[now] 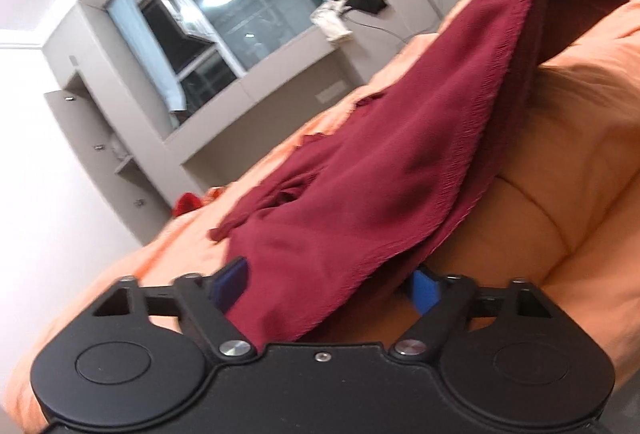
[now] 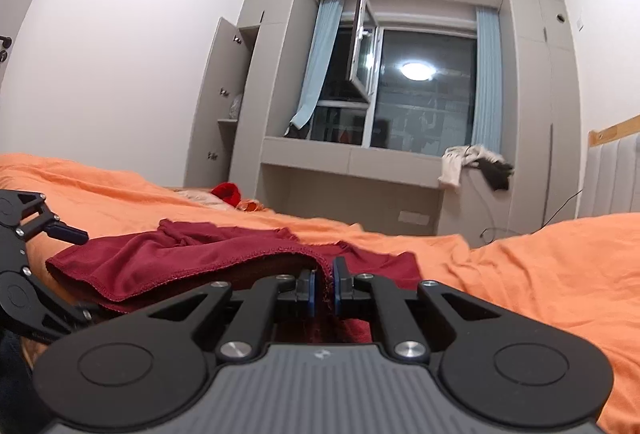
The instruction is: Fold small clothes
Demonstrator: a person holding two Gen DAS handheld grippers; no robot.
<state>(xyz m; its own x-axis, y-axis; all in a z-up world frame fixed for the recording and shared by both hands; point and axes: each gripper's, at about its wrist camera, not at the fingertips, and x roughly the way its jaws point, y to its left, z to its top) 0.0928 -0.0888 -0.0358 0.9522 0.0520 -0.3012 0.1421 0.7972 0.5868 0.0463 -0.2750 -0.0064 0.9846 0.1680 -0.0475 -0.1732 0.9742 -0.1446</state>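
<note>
Maroon garment (image 2: 168, 258) lies partly lifted over the orange quilt (image 2: 540, 274) of the bed, its hemmed edge stretched between the two grippers. The right gripper (image 2: 323, 288) is clenched on the hem. The left gripper (image 1: 326, 286) has its blue pads (image 1: 425, 288) spread wide, cloth draped between them, not pinched. Behind, a window (image 2: 424, 90) with blue curtains.

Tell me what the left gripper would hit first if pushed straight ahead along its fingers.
The left gripper would run straight into the maroon garment draped between its open fingers, with the orange bedding likely just beneath; depth is unclear.
</note>
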